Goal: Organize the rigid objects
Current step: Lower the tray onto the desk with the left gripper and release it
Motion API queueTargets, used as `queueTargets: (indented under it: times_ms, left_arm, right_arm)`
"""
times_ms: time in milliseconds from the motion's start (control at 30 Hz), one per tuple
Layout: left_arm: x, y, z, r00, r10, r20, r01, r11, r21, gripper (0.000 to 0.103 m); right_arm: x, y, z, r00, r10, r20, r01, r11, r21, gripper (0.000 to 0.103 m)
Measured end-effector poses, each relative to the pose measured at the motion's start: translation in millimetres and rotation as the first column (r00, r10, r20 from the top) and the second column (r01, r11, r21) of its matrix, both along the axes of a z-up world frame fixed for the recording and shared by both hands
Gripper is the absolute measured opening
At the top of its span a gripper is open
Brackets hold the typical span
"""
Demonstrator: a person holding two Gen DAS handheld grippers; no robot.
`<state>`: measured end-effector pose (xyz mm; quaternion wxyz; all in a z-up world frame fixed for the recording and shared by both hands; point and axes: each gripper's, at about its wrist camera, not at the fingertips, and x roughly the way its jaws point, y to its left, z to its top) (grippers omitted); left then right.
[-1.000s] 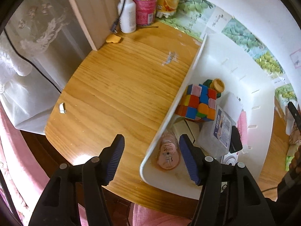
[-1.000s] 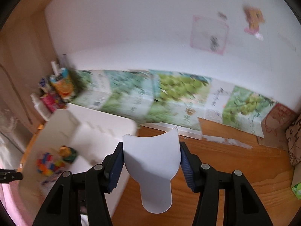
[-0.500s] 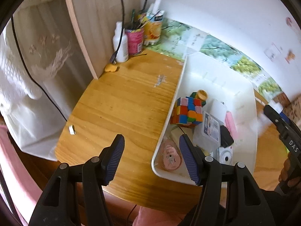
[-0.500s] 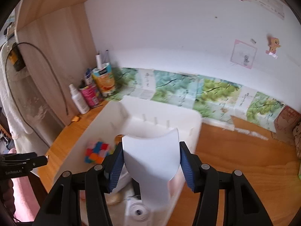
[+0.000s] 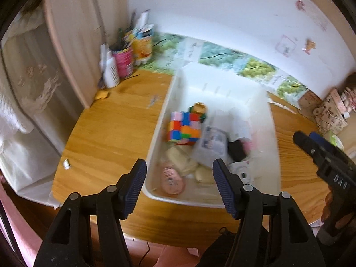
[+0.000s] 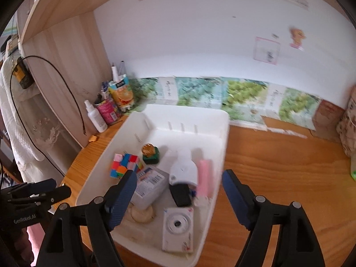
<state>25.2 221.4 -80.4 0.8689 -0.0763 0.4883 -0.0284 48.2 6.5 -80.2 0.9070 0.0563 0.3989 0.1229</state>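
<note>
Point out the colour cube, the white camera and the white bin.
colour cube (image 6: 125,165), right wrist view, on its top face.
white camera (image 6: 177,223), right wrist view, on its lens.
white bin (image 6: 184,109), right wrist view, on its far rim.

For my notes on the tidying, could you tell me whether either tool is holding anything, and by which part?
Nothing is held. The right tool has just opened, empty, above the white scoop lying in the white bin. The left tool is open and empty.

A wooden tabletop (image 6: 278,166) carries a white rectangular plastic bin (image 6: 222,133) near its front edge. At the back left corner stand a white spray bottle (image 6: 95,116), a pink can (image 6: 106,111) and an orange-printed carton (image 6: 122,95).
</note>
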Motion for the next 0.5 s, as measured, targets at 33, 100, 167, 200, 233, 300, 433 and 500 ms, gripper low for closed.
queueTargets:
  times_ms: [33, 100, 167, 200, 233, 300, 433, 500]
  left_arm:
    - [-1, -6, 2, 1.0, -0.008, 0.01, 0.008, 1.0, 0.004, 0.068]
    - [-2, -24, 5, 0.999, -0.037, 0.032, 0.036, 0.999, 0.021, 0.071]
    - [-3, -44, 8, 0.997, -0.06, 0.049, 0.059, 0.998, 0.026, 0.071]
    - [-3, -50, 9, 0.997, -0.061, 0.055, 0.059, 0.998, 0.029, 0.071]
    - [-3, -57, 10, 0.996, -0.058, 0.063, 0.057, 0.998, 0.03, 0.071]
    - [-4, -73, 15, 0.995, -0.053, 0.09, 0.051, 0.998, 0.023, 0.072]
    - [-7, -99, 24, 0.991, -0.053, 0.121, 0.049, 0.998, 0.03, 0.08]
    - [-11, -109, 28, 0.989, -0.055, 0.135, 0.051, 0.998, 0.031, 0.083]
  right_arm:
    - [-5, -8, 0, 1.0, -0.017, -0.011, 0.017, 1.0, 0.004, 0.08]
    - [-13, -22, -1, 0.999, -0.038, -0.032, 0.039, 0.999, 0.013, 0.081]
    - [-23, -41, -1, 0.997, -0.062, -0.054, 0.063, 0.998, 0.023, 0.082]
    - [-26, -48, -1, 0.996, -0.071, -0.061, 0.073, 0.997, 0.023, 0.082]
    - [-31, -57, 0, 0.994, -0.084, -0.068, 0.085, 0.996, 0.02, 0.082]
    - [-38, -72, 2, 0.991, -0.104, -0.081, 0.106, 0.994, 0.017, 0.082]
    - [-50, -103, 10, 0.985, -0.142, -0.095, 0.145, 0.989, 0.029, 0.083]
    - [-58, -118, 14, 0.98, -0.167, -0.111, 0.173, 0.984, 0.044, 0.086]
